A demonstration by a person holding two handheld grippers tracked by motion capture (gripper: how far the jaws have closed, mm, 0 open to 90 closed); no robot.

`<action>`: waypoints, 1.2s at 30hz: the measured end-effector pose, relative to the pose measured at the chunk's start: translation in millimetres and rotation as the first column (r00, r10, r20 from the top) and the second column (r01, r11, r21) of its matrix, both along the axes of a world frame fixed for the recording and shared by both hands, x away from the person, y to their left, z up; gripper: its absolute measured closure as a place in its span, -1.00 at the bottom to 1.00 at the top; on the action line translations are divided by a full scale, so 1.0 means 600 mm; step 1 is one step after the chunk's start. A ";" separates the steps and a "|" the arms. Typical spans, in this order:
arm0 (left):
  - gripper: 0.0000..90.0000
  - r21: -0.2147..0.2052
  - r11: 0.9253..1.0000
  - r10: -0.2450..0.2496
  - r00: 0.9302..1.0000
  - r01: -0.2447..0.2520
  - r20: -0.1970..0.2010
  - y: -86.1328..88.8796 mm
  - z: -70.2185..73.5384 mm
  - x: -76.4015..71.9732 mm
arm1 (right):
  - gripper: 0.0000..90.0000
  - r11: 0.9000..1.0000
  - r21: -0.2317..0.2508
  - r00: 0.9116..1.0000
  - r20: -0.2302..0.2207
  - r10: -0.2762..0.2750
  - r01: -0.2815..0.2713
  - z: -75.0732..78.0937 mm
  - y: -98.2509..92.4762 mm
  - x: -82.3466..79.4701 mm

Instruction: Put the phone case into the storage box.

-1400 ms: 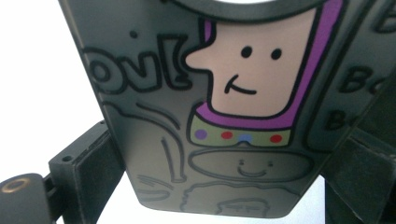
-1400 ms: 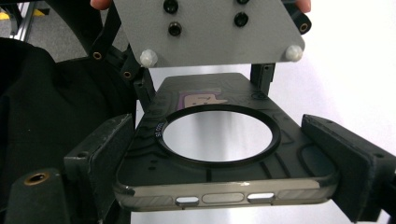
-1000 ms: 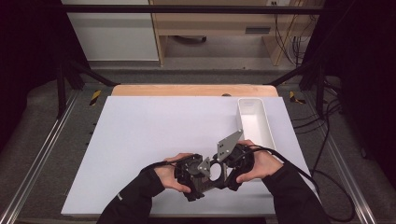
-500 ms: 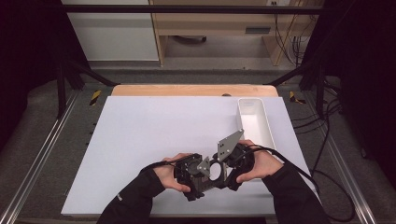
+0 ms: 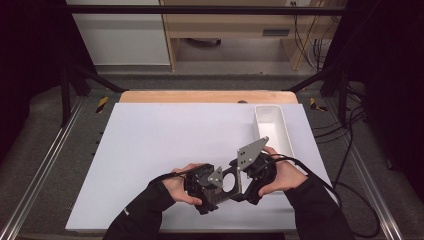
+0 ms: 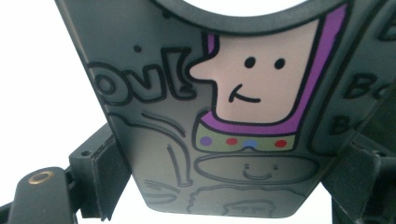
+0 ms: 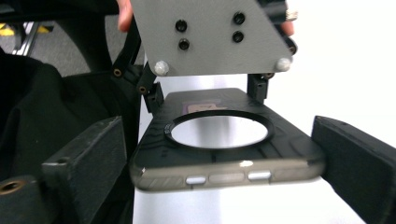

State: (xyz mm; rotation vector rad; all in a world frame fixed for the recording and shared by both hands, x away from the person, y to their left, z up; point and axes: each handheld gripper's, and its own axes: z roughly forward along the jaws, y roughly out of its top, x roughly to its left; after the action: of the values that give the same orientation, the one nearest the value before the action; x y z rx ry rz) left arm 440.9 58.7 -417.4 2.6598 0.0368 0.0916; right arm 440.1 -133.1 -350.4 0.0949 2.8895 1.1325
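Phone case (image 5: 231, 181): lower centre, bridging both grippers.
Left gripper (image 5: 206, 186): jaws clamped on it.
Right gripper (image 5: 248, 176): jaws apart, alongside.
Tip: hold level.

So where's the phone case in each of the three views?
High view: the phone case is low centre, held between the two grippers above the white mat.
Left gripper view: it spans the centre, cartoon print facing the camera.
Right gripper view: it lies flat at centre between the jaws, button edge nearest.
Shared landmark: the round ring cut-out in the case.
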 end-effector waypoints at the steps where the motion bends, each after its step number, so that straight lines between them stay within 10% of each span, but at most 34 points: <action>1: -0.74 -0.003 1.000 0.001 1.000 -0.001 -0.003 0.001 0.000 0.000 | -0.93 1.000 0.006 1.000 0.006 -0.006 0.006 0.002 -0.002 0.000; 19: -0.74 -0.104 0.994 0.036 0.999 -0.037 -0.010 0.034 0.004 0.001 | -0.96 0.981 0.177 0.996 0.042 -0.084 0.076 0.025 -0.039 -0.006; 36: -0.74 -0.293 0.951 0.100 0.995 -0.100 -0.015 0.072 -0.005 -0.006 | -0.96 0.958 0.266 0.994 0.001 -0.106 0.102 0.002 -0.053 -0.012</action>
State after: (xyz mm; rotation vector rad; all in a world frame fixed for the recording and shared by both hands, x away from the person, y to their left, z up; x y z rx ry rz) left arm 437.2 102.1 -420.2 2.3595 0.1723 0.1108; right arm 432.7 -165.0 -349.1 0.2416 2.6656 1.4860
